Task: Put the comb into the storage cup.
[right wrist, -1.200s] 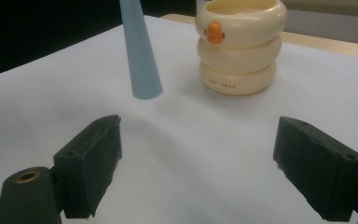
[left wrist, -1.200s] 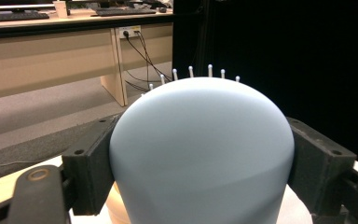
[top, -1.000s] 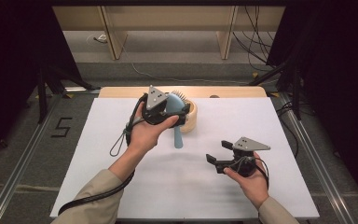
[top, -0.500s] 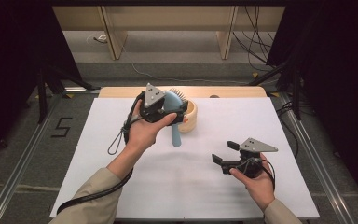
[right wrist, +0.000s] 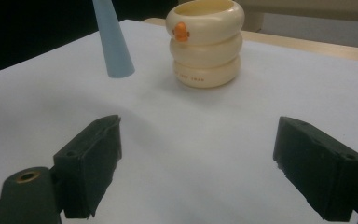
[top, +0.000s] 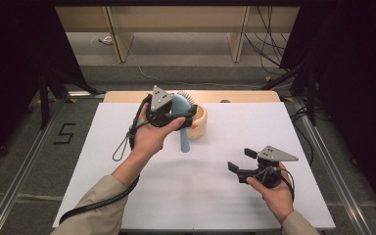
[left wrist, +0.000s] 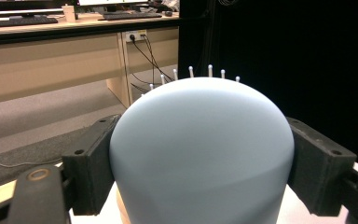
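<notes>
Your left gripper [top: 176, 115] jaws clamp the brush [left wrist: 200, 154] head, lifted beside the cup [right wrist: 206, 43]. Right gripper [right wrist: 205, 172] jaws released, idle over the counter [top: 200, 196]. Brush picked; placing remains.

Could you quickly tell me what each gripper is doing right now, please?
Left gripper: shut on the pale blue plastic hairbrush, held by its rounded head.
Right gripper: open, nothing between its jaws, above the white table.

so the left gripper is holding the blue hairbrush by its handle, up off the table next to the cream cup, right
Not quite: the left gripper clamps the blue hairbrush by its head, not its handle, as the left gripper view shows. The handle hangs free above the table beside the cream cup.
</notes>
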The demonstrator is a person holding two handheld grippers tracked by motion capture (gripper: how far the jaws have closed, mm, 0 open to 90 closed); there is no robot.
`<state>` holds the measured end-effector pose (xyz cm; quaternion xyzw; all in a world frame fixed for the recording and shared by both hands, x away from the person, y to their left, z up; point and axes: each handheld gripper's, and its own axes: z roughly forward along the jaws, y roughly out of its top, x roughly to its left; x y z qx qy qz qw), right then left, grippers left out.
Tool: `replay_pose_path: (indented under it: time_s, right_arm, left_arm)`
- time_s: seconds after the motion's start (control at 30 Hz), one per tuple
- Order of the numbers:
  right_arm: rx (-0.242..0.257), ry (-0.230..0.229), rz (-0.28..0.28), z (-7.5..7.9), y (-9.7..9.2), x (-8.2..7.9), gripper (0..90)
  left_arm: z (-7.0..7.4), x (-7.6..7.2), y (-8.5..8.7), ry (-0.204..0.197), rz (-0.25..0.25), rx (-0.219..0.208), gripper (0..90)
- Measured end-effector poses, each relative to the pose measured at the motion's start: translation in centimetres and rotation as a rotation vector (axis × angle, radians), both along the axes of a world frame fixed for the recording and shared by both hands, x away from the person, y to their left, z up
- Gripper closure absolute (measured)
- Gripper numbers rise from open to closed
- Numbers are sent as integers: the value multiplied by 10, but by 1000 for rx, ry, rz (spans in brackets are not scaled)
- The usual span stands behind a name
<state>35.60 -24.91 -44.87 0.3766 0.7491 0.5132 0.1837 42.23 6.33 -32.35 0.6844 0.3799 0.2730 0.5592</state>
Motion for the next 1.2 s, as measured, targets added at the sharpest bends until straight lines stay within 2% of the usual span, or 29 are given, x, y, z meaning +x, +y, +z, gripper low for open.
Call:
replay_pose_path:
  time_s: [1.2]
  right_arm:
    - [5,-8,-38,0,-17,-4,161]
  left_arm:
    - [17,4,1,-31,13,1,194]
